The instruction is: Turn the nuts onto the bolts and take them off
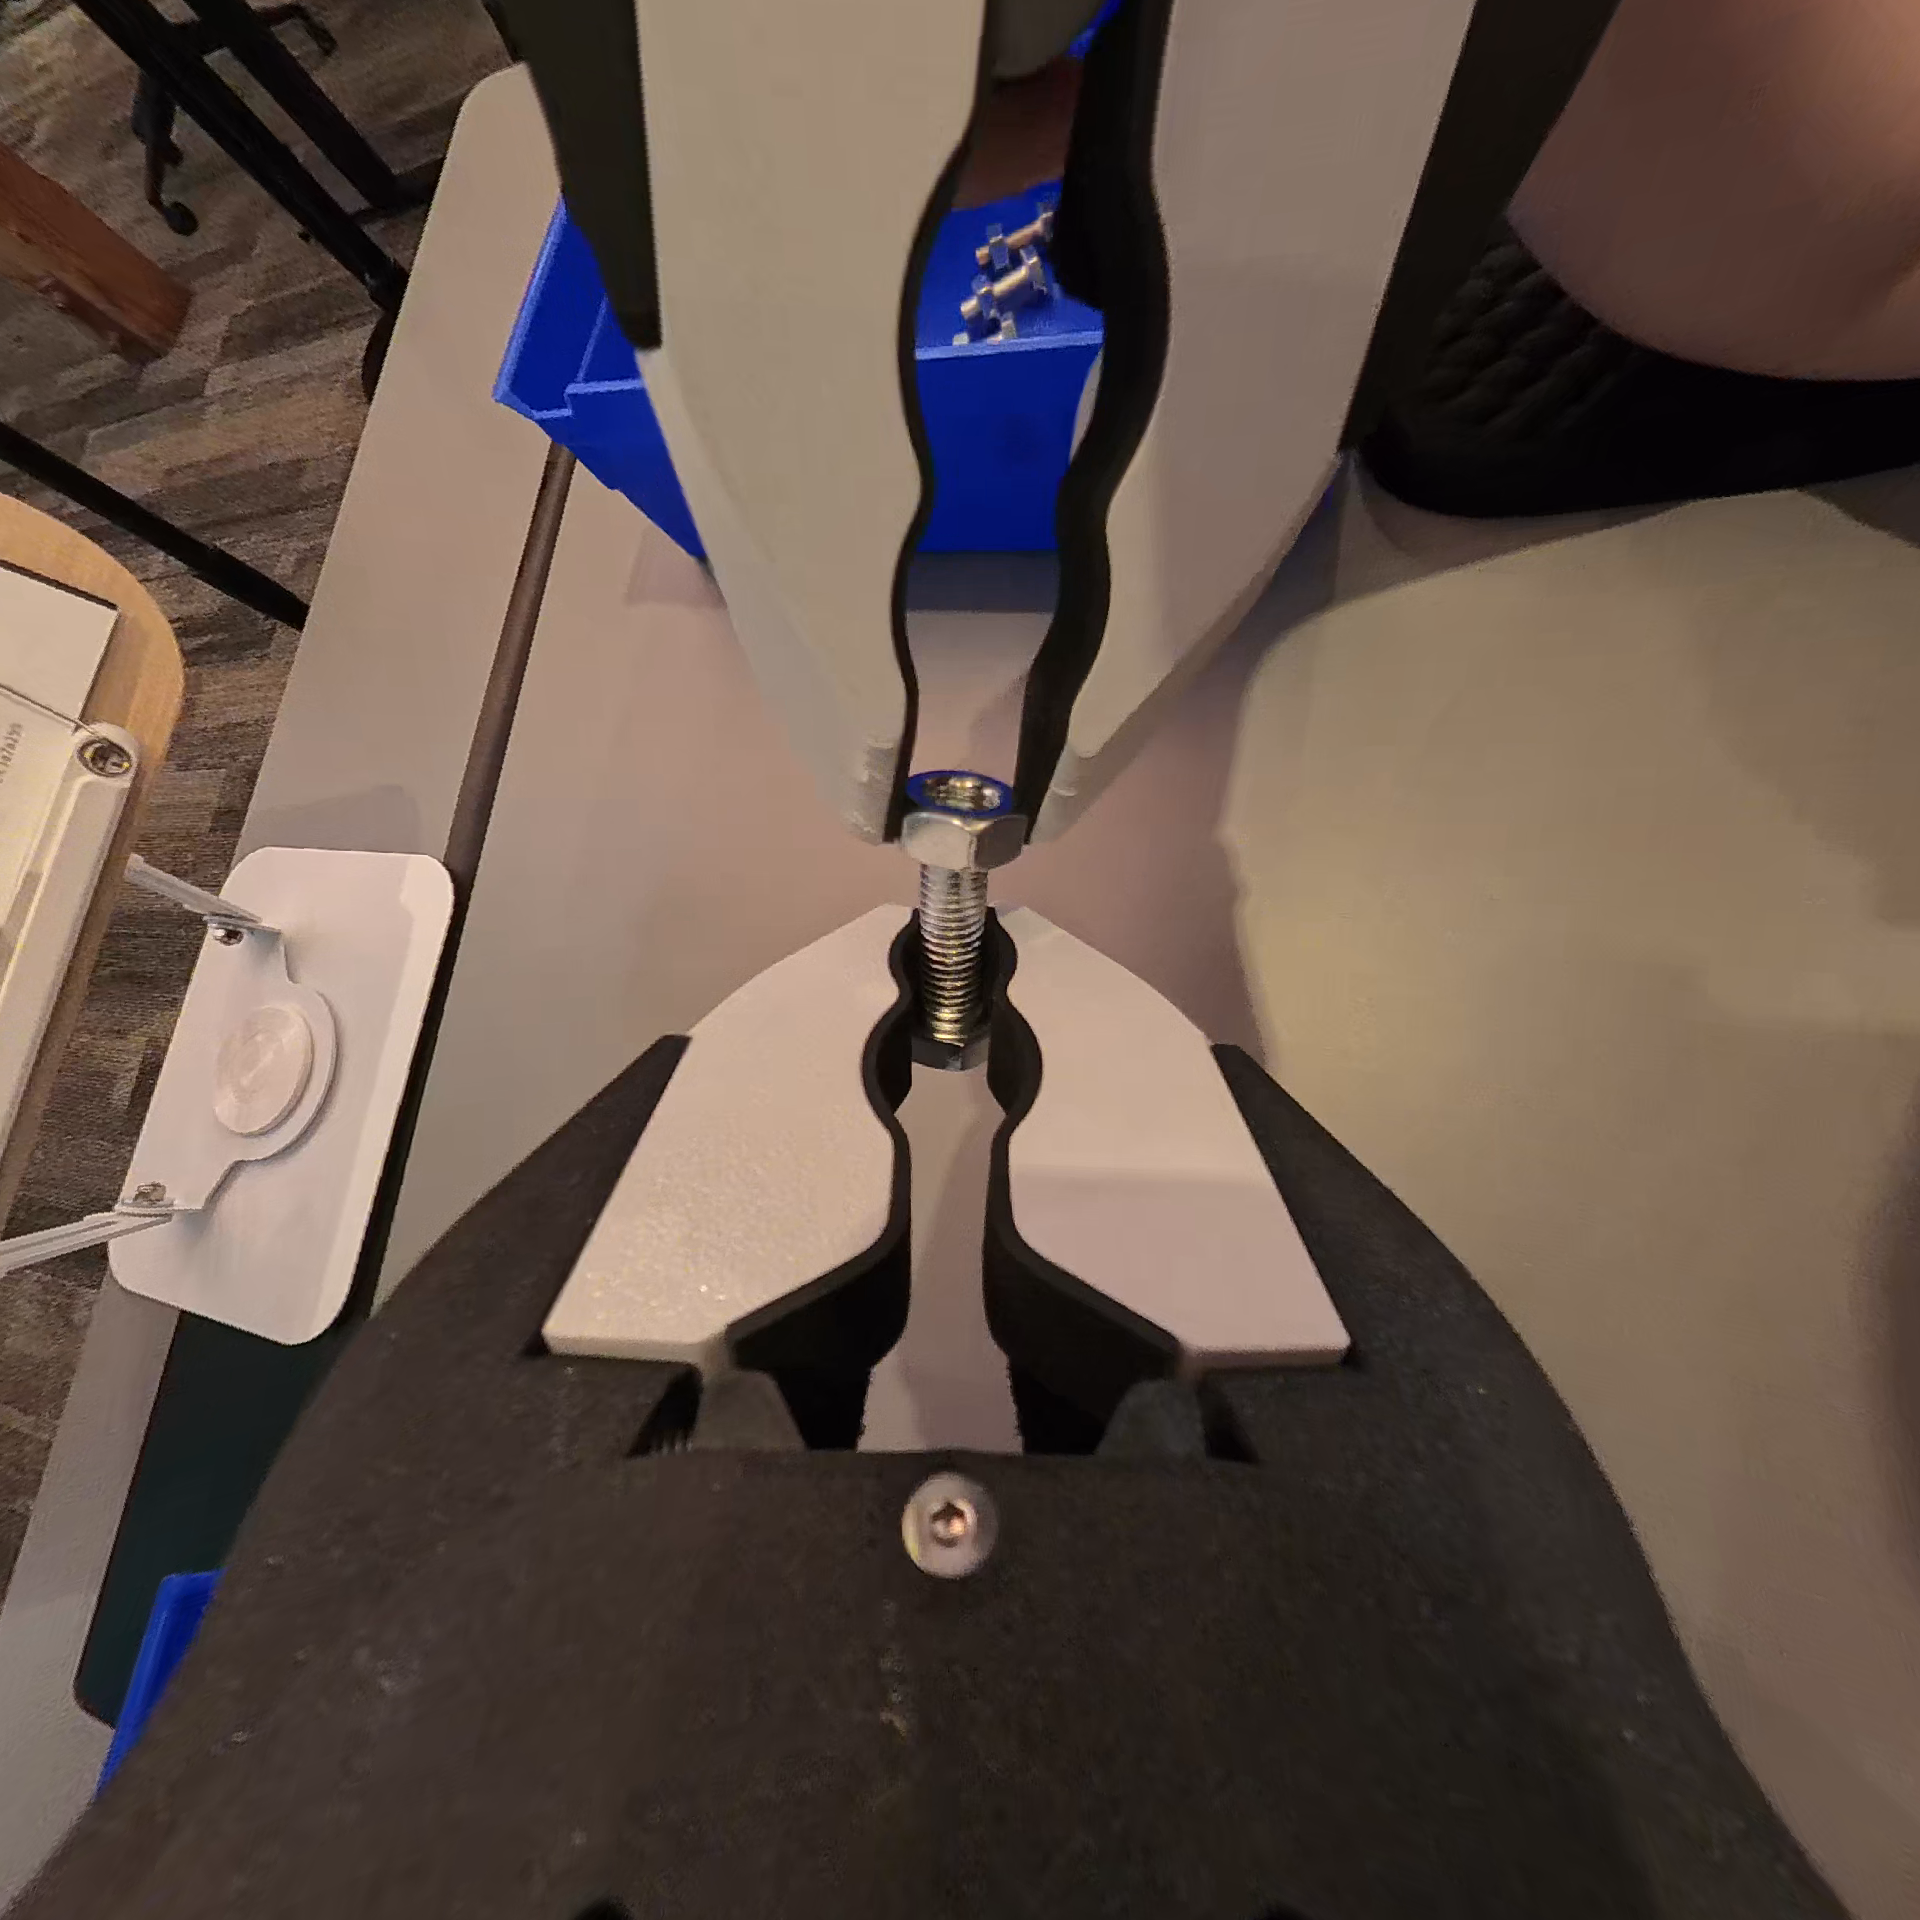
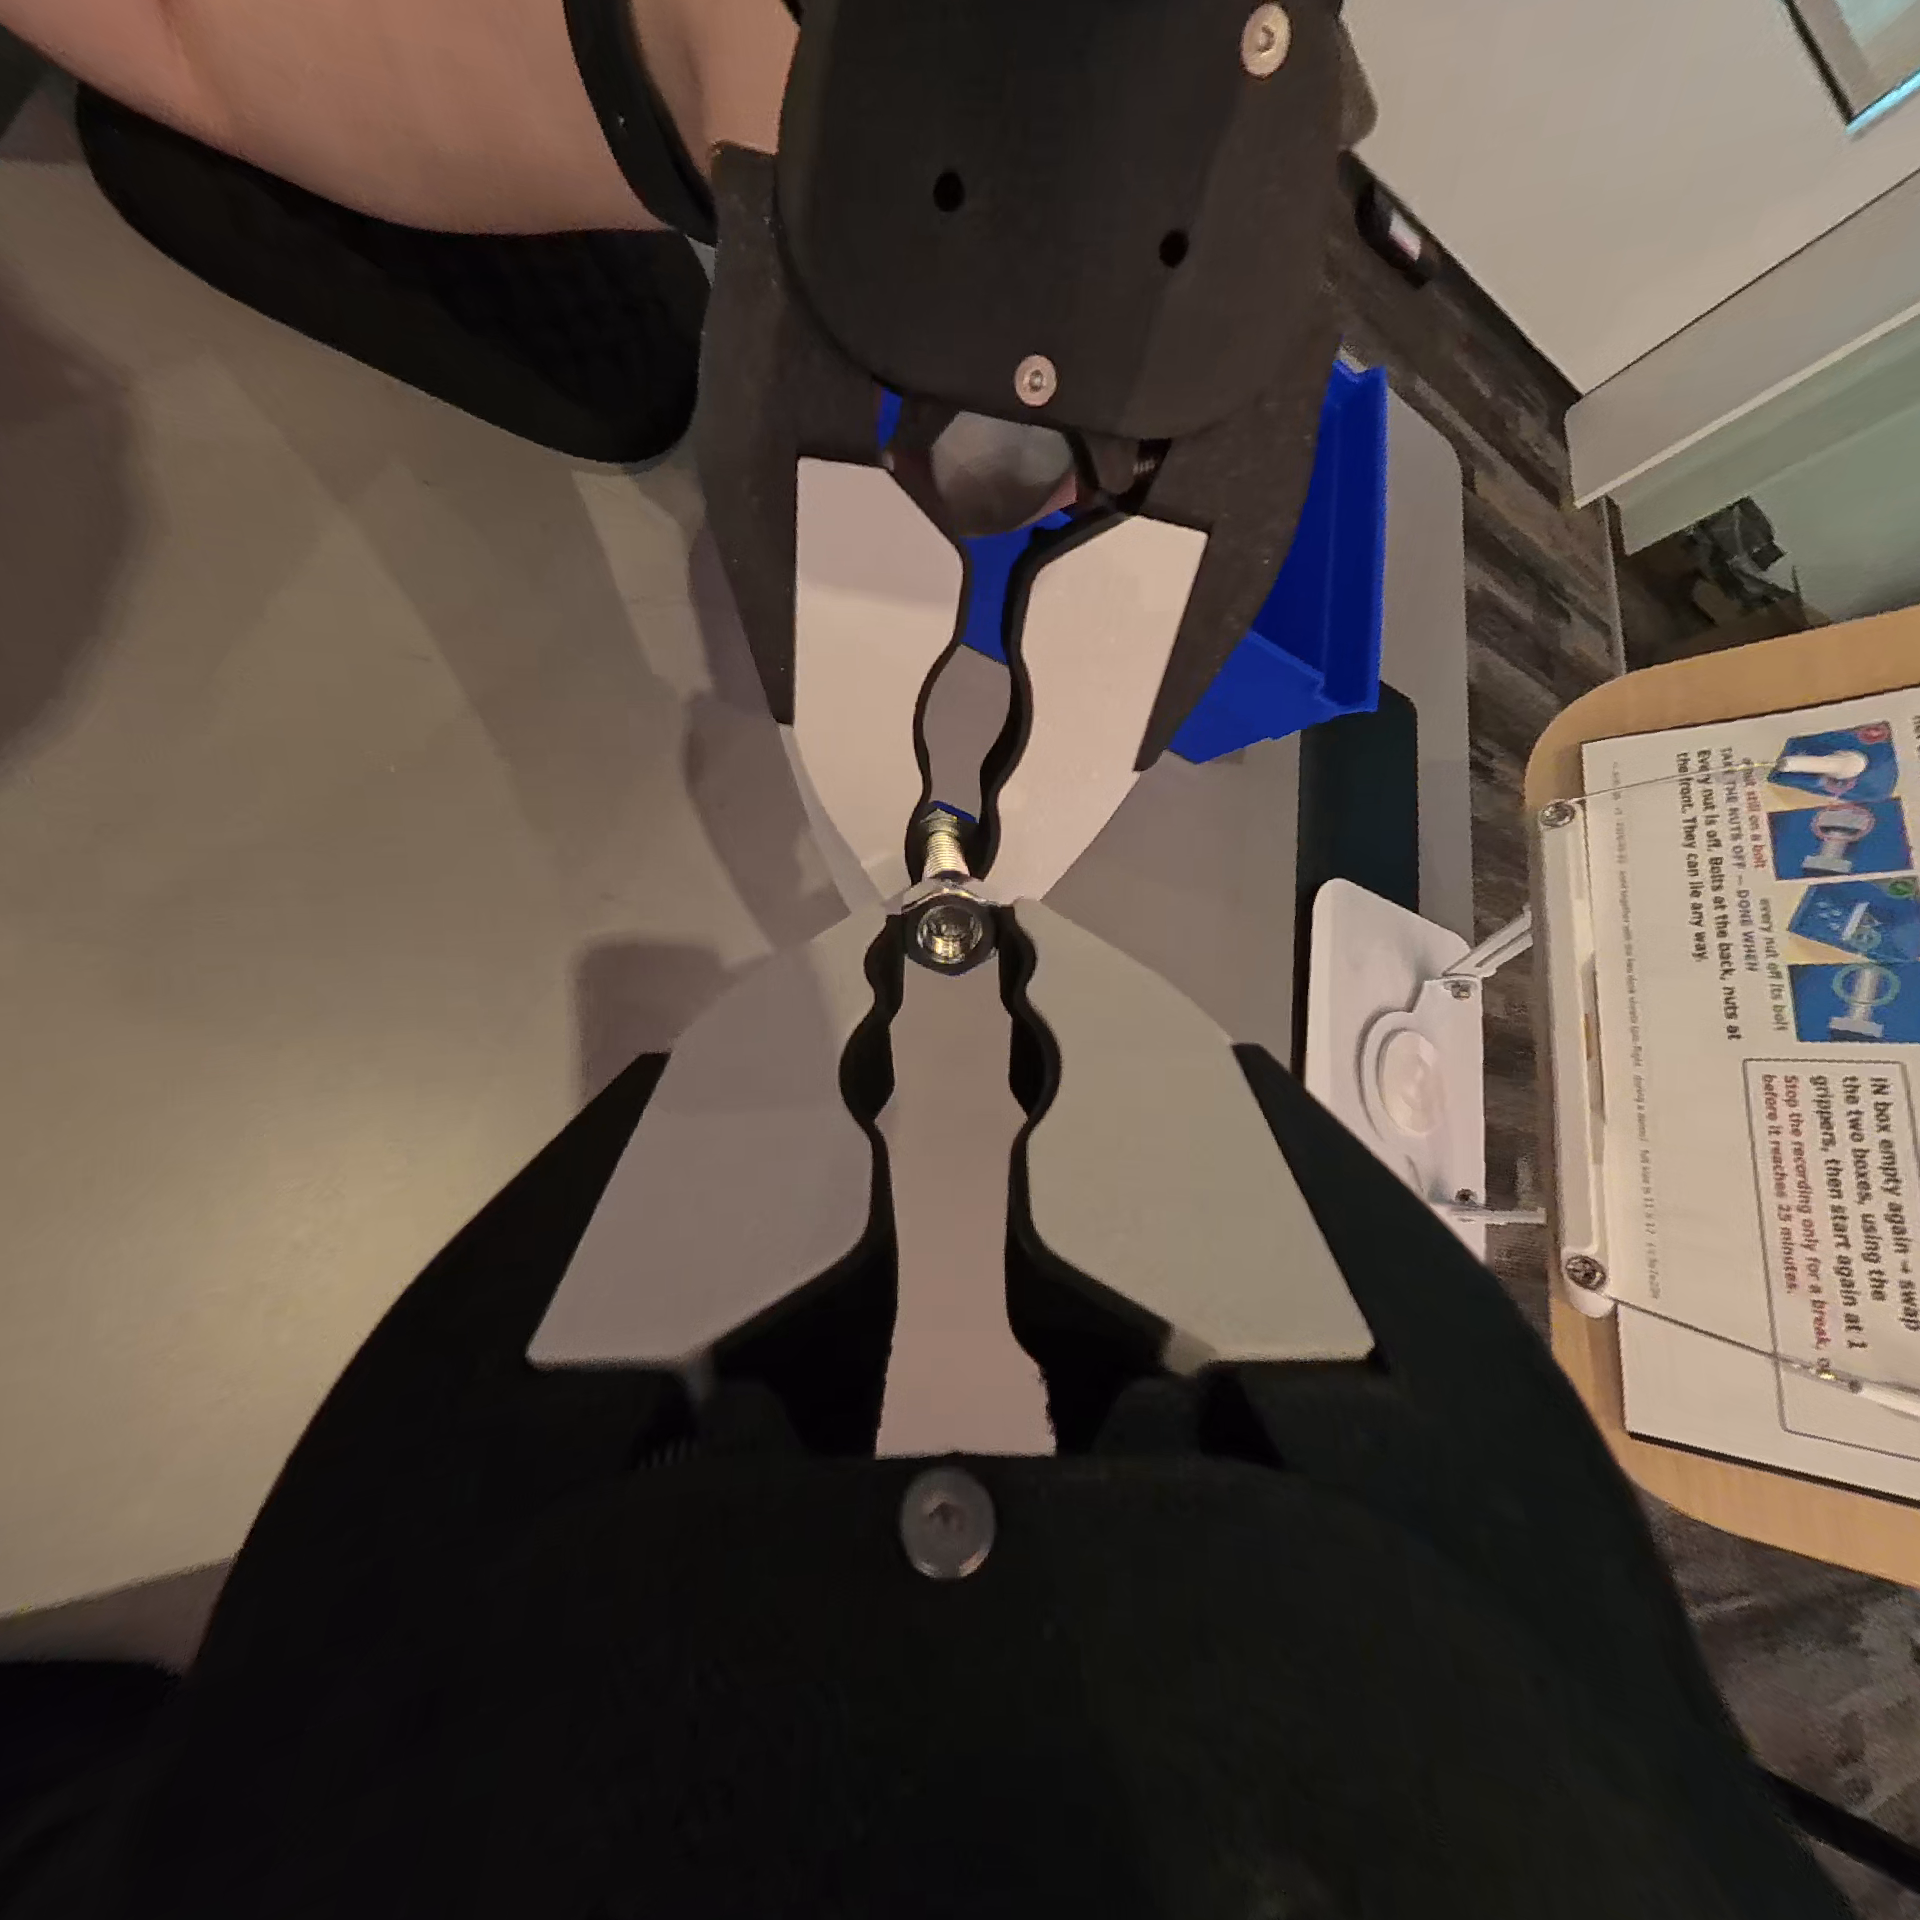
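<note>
A silver bolt [image 1: 954, 977] is held in the air above the grey table [image 1: 1507, 935]. My left gripper [image 1: 951, 925] is shut on its threaded shank, with the bolt head back between the fingers. A silver hex nut [image 1: 964, 836] sits on the bolt's far tip. My right gripper [image 1: 961, 821] comes in from the opposite side and is shut on that nut. In the right wrist view my right gripper [image 2: 945, 930] clamps the nut [image 2: 945, 943] end-on. The bolt [image 2: 938, 847] runs away from it into the left gripper [image 2: 951, 873].
A blue bin [image 1: 997, 447] with several bolts and nuts [image 1: 1013, 275] stands behind the grippers. Another blue bin [image 2: 1320, 623] sits near the table edge. A white stand base [image 1: 281, 1091] and a wooden side table with an instruction sheet [image 2: 1766, 1039] are alongside. A person's arm [image 1: 1714, 187] reaches in. Less than 4 cm separates the two grippers' tips.
</note>
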Motion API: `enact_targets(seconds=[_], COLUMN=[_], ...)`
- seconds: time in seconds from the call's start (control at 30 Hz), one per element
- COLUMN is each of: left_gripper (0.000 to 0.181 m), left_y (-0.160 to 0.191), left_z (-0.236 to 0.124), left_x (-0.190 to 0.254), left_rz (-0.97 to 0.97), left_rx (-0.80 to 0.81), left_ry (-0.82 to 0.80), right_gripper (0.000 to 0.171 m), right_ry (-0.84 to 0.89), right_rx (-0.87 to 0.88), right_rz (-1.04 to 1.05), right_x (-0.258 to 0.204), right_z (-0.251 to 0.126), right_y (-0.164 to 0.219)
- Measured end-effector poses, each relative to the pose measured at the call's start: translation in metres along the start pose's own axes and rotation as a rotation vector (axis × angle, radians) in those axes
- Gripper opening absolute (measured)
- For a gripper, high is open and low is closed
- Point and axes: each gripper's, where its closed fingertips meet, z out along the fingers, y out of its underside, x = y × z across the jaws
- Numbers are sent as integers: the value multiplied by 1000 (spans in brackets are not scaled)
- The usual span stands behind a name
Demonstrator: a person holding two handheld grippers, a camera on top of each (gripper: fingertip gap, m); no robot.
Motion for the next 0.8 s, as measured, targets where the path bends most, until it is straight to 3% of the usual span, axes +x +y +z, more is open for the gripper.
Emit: enact_targets(seconds=[0.17,0.4,0.47,0.6,0.8], left_gripper=[9,8,8,8,8], left_y=[0,10,12,11,-5], left_z=[-1,-6,-8,-10,-21], left_x=[-3,-31,-37,-40,-35], left_rz=[19,23,2,-12,-57], left_rx=[-20,-125,-126,-121,3], left_ry=[-42,-276,-303,-321,-254], right_gripper=[18,18,18,19,37], right_ry=[7,-17,-12,16,23], right_rx=[-16,39,70,83,188], right_rz=[88,676,762,761,580], right_x=[3,26,31,34,34], right_z=[1,11,12,12,-9], right_y=[-2,-2,-2,-5,-28])
